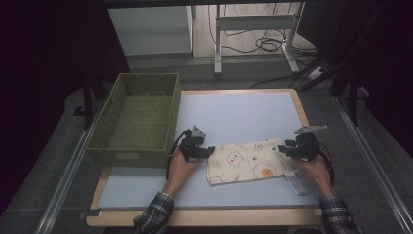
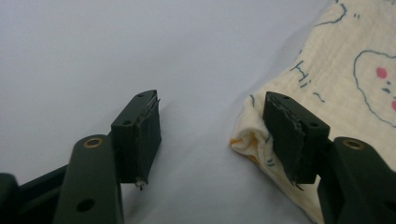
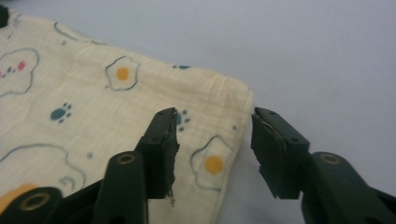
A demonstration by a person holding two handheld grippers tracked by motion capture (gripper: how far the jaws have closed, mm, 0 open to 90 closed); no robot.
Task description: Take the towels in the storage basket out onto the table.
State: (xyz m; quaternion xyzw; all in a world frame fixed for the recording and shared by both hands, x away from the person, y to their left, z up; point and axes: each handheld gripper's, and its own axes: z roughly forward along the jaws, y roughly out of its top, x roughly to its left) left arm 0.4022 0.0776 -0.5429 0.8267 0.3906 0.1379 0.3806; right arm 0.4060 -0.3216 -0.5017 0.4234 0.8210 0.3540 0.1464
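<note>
A folded cream cloth (image 1: 249,160) printed with bears, fried eggs and paw marks lies flat on the pale blue table mat (image 1: 234,112). My left gripper (image 1: 210,151) rests at the cloth's left end, open; in the left gripper view its jaws straddle the cloth's folded corner (image 2: 247,140), one jaw over the cloth and one over bare mat. My right gripper (image 1: 282,149) sits at the cloth's right end, open too. In the right gripper view the cloth's edge (image 3: 233,135) lies between its jaws.
A green woven basket (image 1: 139,117) stands empty on the table's left side, just behind my left hand. A white tag (image 1: 295,183) pokes out from under the cloth near my right hand. Desk legs and cables (image 1: 265,44) are on the floor beyond the table.
</note>
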